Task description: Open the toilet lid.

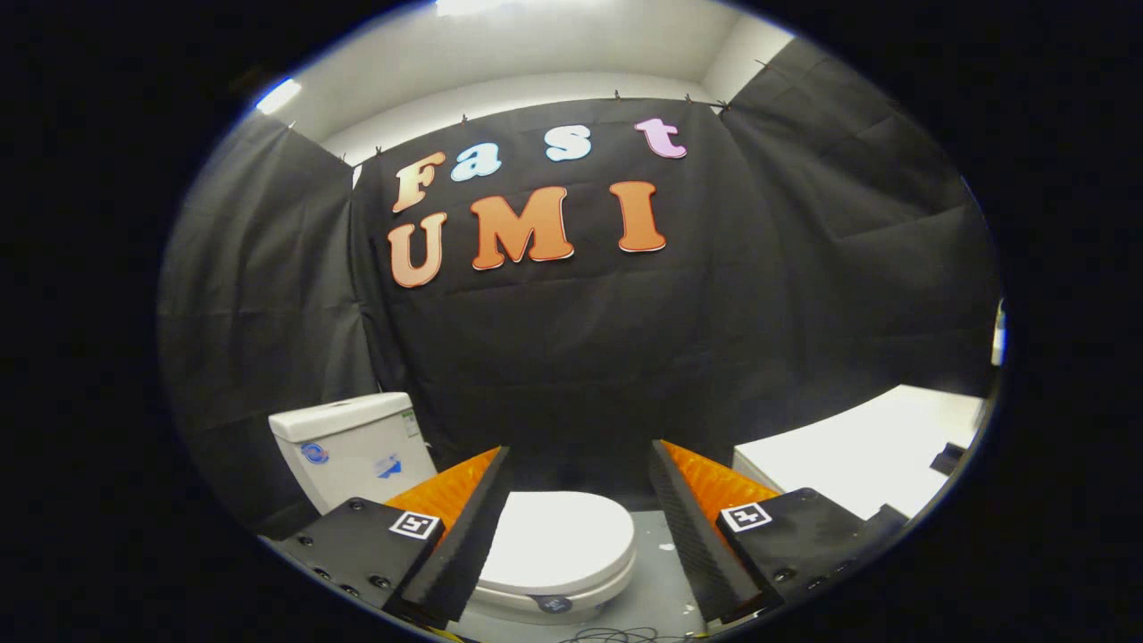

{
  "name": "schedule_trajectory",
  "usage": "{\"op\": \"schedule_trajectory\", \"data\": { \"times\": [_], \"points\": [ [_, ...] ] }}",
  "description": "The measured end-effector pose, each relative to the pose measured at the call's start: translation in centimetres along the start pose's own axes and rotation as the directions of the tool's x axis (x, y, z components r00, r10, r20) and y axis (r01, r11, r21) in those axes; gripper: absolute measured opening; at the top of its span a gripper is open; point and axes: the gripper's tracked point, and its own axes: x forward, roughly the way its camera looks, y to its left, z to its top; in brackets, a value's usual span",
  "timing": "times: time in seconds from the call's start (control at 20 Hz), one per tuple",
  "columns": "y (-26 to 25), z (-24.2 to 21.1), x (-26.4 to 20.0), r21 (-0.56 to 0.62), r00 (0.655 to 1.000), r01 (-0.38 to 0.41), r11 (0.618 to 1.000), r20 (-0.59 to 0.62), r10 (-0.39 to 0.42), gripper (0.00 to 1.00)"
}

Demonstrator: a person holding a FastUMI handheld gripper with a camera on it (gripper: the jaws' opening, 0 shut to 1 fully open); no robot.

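A white toilet stands on the floor below and ahead of me, its lid [558, 540] lying flat and closed over the bowl. Its white tank [350, 446] rises behind the lid, to the left, against the black cloth wall. My gripper [579, 473] hovers above the toilet with its two fingers wide apart and nothing between them. The left finger [464, 527] overlaps the lid's left edge in the view; the right finger [692, 527] is off to the lid's right. A small dark round mark [554, 605] sits at the front rim of the seat.
A white table or counter top [857, 455] stands to the right of the toilet, with a dark object [948, 460] at its far edge. Grey floor [661, 589] runs between toilet and table, with thin cables [616, 636] lying on it near me.
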Motion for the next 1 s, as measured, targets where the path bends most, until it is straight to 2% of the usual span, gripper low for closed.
{"op": "schedule_trajectory", "data": {
  "times": [0.15,0.25,0.35,0.65,0.8,0.9,1.0],
  "points": [
    [2.7,-2.3,1.4,0.059,0.996,-0.072,0.996,-0.044,0.075,0.98],
    [2.9,-2.8,2.1,0.119,0.999,-0.053,0.991,0.000,0.054,0.98],
    [4.1,-5.8,2.5,0.176,0.997,-0.063,0.982,-0.022,0.068,0.99],
    [4.1,-13.6,2.5,0.246,0.987,-0.039,0.969,-0.140,0.076,0.98],
    [3.0,-16.7,2.3,0.311,0.979,0.004,0.950,-0.194,0.059,0.99],
    [2.6,-19.6,2.2,0.360,0.965,0.026,0.932,-0.254,0.072,0.99],
    [2.3,-21.7,2.1,0.445,0.950,0.050,0.894,-0.299,0.095,0.99]
  ]
}}
